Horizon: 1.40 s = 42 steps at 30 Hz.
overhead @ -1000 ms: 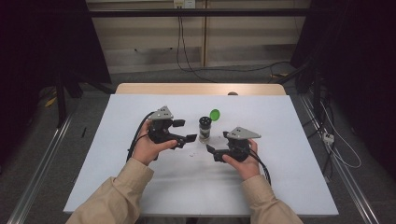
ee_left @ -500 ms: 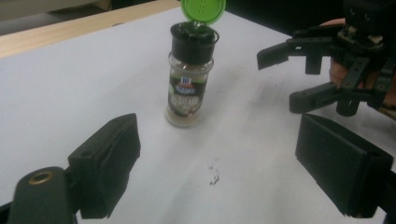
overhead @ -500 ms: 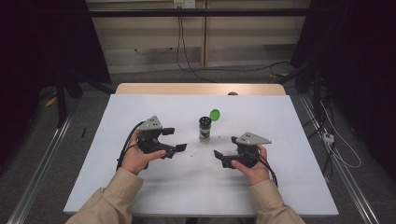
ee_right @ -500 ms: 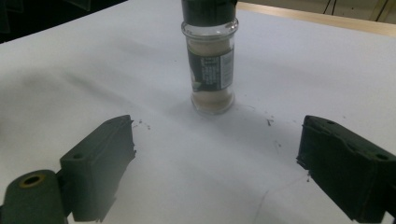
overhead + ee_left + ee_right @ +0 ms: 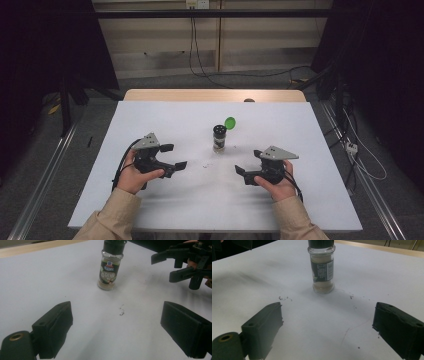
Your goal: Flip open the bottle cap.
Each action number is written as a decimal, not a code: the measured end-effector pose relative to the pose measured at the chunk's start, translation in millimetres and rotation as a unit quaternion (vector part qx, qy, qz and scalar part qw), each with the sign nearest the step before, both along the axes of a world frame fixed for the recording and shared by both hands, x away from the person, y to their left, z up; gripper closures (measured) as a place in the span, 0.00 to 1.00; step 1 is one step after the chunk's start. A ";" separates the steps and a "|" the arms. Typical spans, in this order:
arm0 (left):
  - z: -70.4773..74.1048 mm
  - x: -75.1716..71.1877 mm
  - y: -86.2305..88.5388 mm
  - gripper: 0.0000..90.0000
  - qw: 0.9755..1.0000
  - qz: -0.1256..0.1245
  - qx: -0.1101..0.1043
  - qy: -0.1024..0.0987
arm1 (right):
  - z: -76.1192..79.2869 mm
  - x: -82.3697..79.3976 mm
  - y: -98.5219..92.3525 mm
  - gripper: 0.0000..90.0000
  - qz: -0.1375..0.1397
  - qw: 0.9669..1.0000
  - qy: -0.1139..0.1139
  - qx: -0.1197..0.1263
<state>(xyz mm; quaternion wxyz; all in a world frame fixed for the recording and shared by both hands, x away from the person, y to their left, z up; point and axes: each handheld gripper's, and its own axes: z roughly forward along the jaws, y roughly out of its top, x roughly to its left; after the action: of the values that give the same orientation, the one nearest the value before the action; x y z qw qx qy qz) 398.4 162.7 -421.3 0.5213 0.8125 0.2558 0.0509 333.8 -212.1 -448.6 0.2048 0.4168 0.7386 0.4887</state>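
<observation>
A small glass spice jar (image 5: 219,138) stands upright mid-table, its green flip lid (image 5: 230,122) swung open at the back. My left gripper (image 5: 175,156) rests to the jar's left, open, with nothing between its fingers; its jaws have just been opening. My right gripper (image 5: 248,162) sits to the jar's right, also open and holding nothing, its jaws likewise just opening. In the left gripper view the jar (image 5: 109,267) stands ahead of the spread jaws, with the other gripper (image 5: 185,265) at upper right. The right gripper view faces the jar's (image 5: 322,270) back label.
A few dark specks (image 5: 206,165) lie on the white tabletop (image 5: 150,120) in front of the jar. A wooden strip (image 5: 200,95) runs along the far edge. Cables trail over the floor behind the table, and metal rails flank it.
Both hands have drawn away from the jar: the left one leftward and nearer the person, the right one rightward. Both pairs of jaws stand wider than before.
</observation>
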 end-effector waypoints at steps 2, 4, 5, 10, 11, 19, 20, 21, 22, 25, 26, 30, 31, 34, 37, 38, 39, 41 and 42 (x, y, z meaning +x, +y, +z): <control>-2.2 -1.6 4.3 0.11 1.000 0.002 0.001 0.003 | -0.3 -0.7 -0.9 0.09 -0.001 1.000 0.000 -0.003; -3.8 -2.8 8.5 0.11 1.000 0.003 0.000 0.003 | -0.9 -2.1 -2.6 0.09 0.000 1.000 0.001 -0.002; -4.0 -3.5 10.7 0.11 1.000 0.005 0.001 0.000 | -1.1 -4.0 -4.7 0.08 -0.001 1.000 0.000 -0.001; -6.2 -8.2 19.4 0.11 1.000 0.008 0.006 0.001 | -1.8 -8.3 -10.2 0.07 0.000 1.000 -0.003 -0.005; -6.7 -9.4 21.1 0.11 1.000 0.009 0.006 0.003 | -2.0 -9.6 -11.9 0.07 0.001 1.000 -0.006 -0.007; -11.7 -15.6 30.4 0.10 1.000 0.018 0.009 0.007 | -2.7 -19.4 -22.6 0.06 -0.007 1.000 -0.010 -0.007; -12.0 -16.2 31.5 0.10 1.000 0.018 0.012 0.005 | -2.7 -19.4 -22.6 0.06 -0.007 1.000 -0.010 -0.007; -12.1 -16.8 32.2 0.10 1.000 0.019 0.013 0.006 | -2.3 -20.9 -23.3 0.06 -0.006 1.000 -0.009 -0.008; -12.0 -17.3 32.7 0.10 1.000 0.018 0.014 0.006 | -2.4 -22.7 -24.8 0.06 -0.005 1.000 -0.011 -0.014; -12.2 -20.3 34.9 0.10 1.000 0.019 0.015 0.002 | -3.4 -24.7 -27.8 0.06 -0.007 1.000 -0.011 -0.014; -12.9 -21.4 35.5 0.09 1.000 0.020 0.015 0.004 | -3.9 -26.8 -30.2 0.06 -0.008 1.000 -0.009 -0.014; -14.2 -24.9 39.0 0.09 1.000 0.021 0.020 0.003 | -5.1 -29.5 -33.6 0.06 -0.009 1.000 -0.010 -0.015; -13.6 -26.9 41.2 0.09 1.000 0.022 0.019 0.000 | -5.8 -31.2 -36.0 0.06 -0.011 1.000 -0.009 -0.017; -12.9 -28.4 43.6 0.08 1.000 0.024 0.018 -0.002 | -6.3 -33.0 -39.5 0.06 -0.013 1.000 -0.009 -0.017; -13.5 -28.9 48.0 0.08 0.999 0.028 0.019 -0.002 | -6.5 -34.6 -42.4 0.06 -0.016 1.000 -0.012 -0.017; -14.3 -29.6 49.8 0.08 0.999 0.032 0.020 0.000 | -6.8 -35.4 -43.5 0.06 -0.015 1.000 -0.010 -0.018; -15.5 -29.5 52.8 0.08 0.999 0.034 0.022 0.000 | -7.3 -35.8 -44.4 0.06 -0.015 1.000 -0.011 -0.019; -16.0 -30.0 54.6 0.08 0.999 0.035 0.021 0.000 | -8.0 -37.0 -45.9 0.06 -0.016 1.000 -0.009 -0.019; -16.1 -30.5 55.8 0.08 0.999 0.038 0.020 0.001 | -8.1 -37.5 -46.5 0.06 -0.016 1.000 -0.009 -0.019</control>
<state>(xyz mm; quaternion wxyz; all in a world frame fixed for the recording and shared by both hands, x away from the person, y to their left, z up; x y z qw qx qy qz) 367.9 218.5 -437.5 0.5027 0.8124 0.2857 0.0748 296.3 -258.6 -456.7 0.2271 0.4205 0.7389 0.4751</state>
